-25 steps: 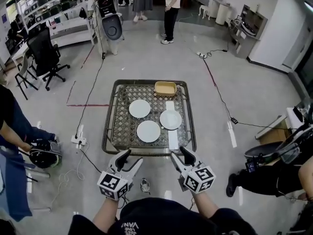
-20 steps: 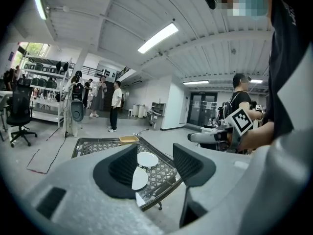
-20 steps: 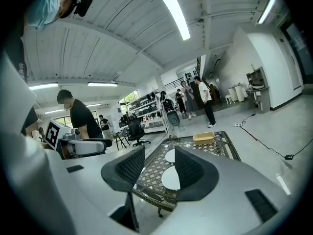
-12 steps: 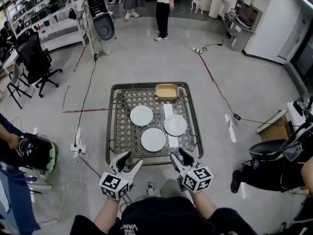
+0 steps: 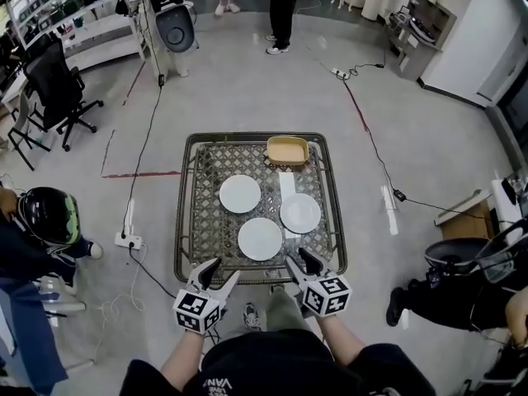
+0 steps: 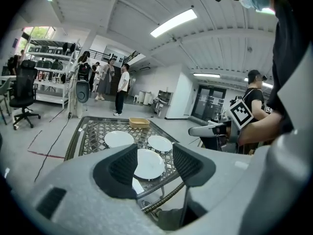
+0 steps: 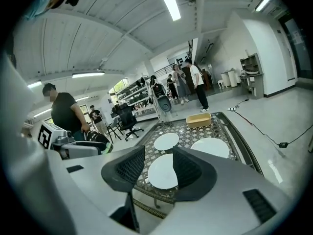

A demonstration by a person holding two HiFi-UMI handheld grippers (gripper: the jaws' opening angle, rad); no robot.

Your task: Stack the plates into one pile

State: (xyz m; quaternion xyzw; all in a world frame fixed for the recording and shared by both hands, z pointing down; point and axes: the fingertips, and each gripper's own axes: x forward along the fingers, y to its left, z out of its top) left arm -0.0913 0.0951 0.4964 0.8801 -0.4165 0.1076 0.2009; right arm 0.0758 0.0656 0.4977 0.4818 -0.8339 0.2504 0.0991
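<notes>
Three white plates lie apart on a low glass-topped wicker table (image 5: 188, 213): a far-left plate (image 5: 240, 194), a right plate (image 5: 300, 213) and a near plate (image 5: 261, 238). My left gripper (image 5: 220, 272) hovers open just short of the table's near edge, nothing between its jaws. My right gripper (image 5: 297, 261) is open too, over the near edge at the right. In the left gripper view the near plate (image 6: 148, 163) shows between the dark pads (image 6: 120, 168). The right gripper view frames the near plate (image 7: 163, 171) between its pads (image 7: 186, 170).
A tan shallow tray (image 5: 287, 149) sits at the table's far edge. A white strip (image 5: 286, 185) lies on the glass beside the right plate. Cables (image 5: 147, 139) run over the floor at left. People stand far off (image 5: 285, 7); a person with a helmet (image 5: 48, 216) is at left.
Both grippers have moved forward and down toward the table's near edge, jaws unchanged. The view has shifted closer to the table. The plates have not moved.
</notes>
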